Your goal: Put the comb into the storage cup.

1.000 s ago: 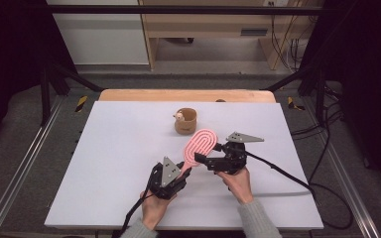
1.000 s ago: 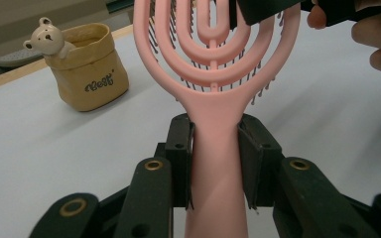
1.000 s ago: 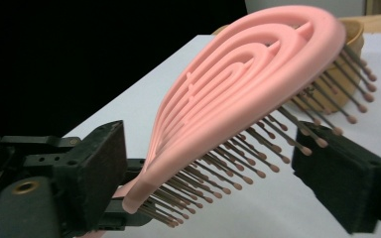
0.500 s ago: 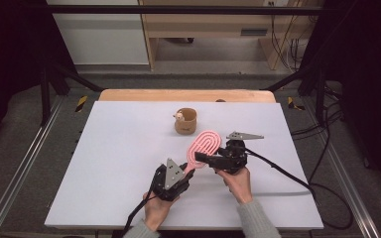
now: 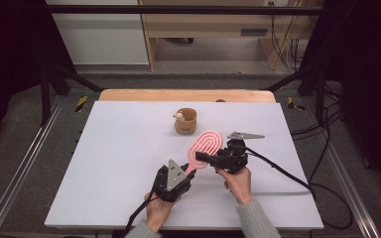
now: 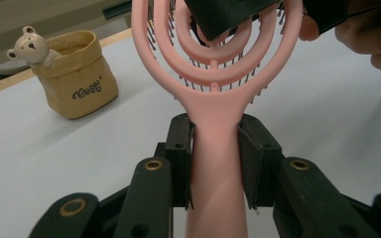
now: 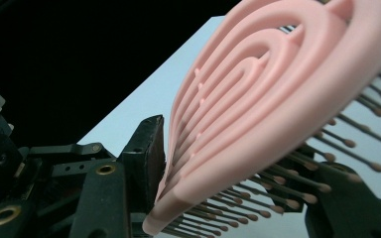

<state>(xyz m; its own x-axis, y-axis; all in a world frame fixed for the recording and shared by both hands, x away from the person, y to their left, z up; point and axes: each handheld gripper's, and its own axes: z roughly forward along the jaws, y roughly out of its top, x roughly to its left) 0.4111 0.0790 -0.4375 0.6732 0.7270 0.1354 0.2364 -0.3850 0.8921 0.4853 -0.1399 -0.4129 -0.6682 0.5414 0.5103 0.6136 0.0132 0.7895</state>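
Note:
A pink hairbrush (image 5: 206, 146) with a looped, vented head is held just above the white table (image 5: 104, 163). My left gripper (image 5: 187, 174) is shut on its handle (image 6: 213, 148), one pad on each side. My right gripper (image 5: 209, 157) reaches in from the right across the head. Its jaws have just been closing with the head (image 7: 258, 99) between them. One pad now lies against the smooth back and the other jaw is in among the bristles (image 7: 297, 188). In the left gripper view a black jaw of the right gripper covers the head's centre.
A tan cup (image 5: 185, 121) with a small bear figure (image 6: 27, 47) on its rim stands on the table beyond the brush. Cables (image 5: 283, 173) trail from both grippers toward the near edge. A wooden strip (image 5: 188, 95) borders the table's far side.
The right gripper's jaws have narrowed onto the brush head. Both hands and the brush have stayed in place.

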